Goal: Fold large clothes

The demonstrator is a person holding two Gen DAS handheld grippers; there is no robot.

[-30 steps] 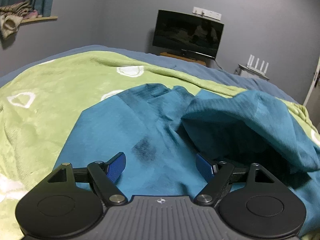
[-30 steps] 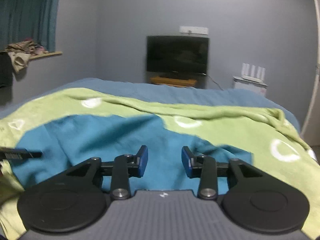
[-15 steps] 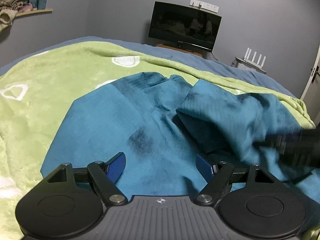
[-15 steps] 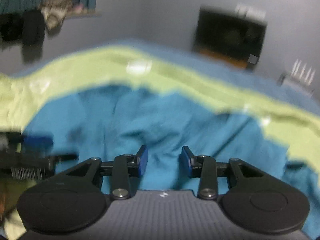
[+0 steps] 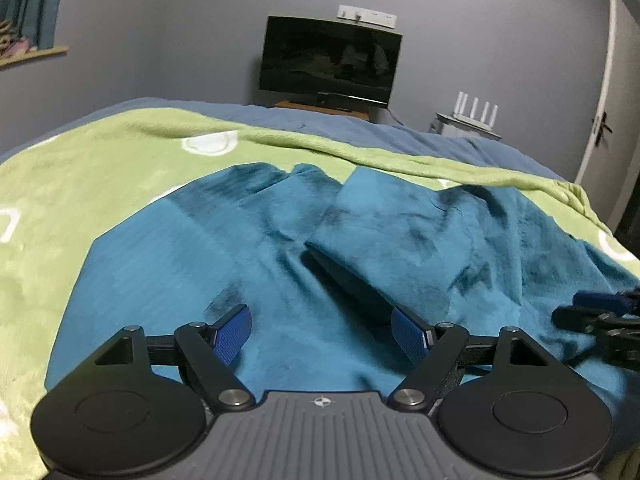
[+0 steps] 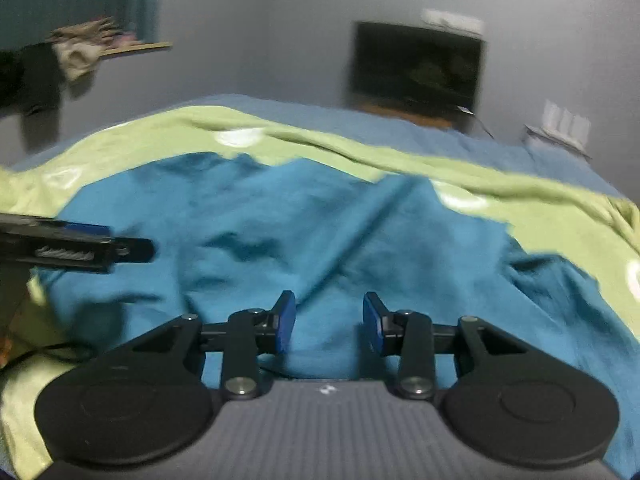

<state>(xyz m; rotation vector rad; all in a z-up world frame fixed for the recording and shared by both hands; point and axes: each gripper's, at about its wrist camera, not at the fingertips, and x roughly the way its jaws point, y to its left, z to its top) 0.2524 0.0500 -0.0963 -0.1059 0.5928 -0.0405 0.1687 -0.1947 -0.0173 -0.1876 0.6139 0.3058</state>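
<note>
Now, teal garment (image 5: pixel 208 252) on green blanket (image 5: pixel 72 184).

Ahead of my left gripper (image 5: pixel 322 336), blue-padded and black-armed: a teal garment (image 5: pixel 248 248), plain, on a lime-green blanket (image 5: pixel 80 168) patterned with white rings. Beyond, a slate-blue bedcover (image 5: pixel 360 130) and grey wall (image 5: pixel 180 20).

A green blanket (image 5: pixel 100 184) with white shapes covers the bed (image 5: pixel 360 128). Behind it a dark television (image 5: pixel 330 64) stands at the grey wall, with a white router (image 5: pixel 476 114) to its right. A door (image 5: pixel 604 120) is at the far right.
</note>
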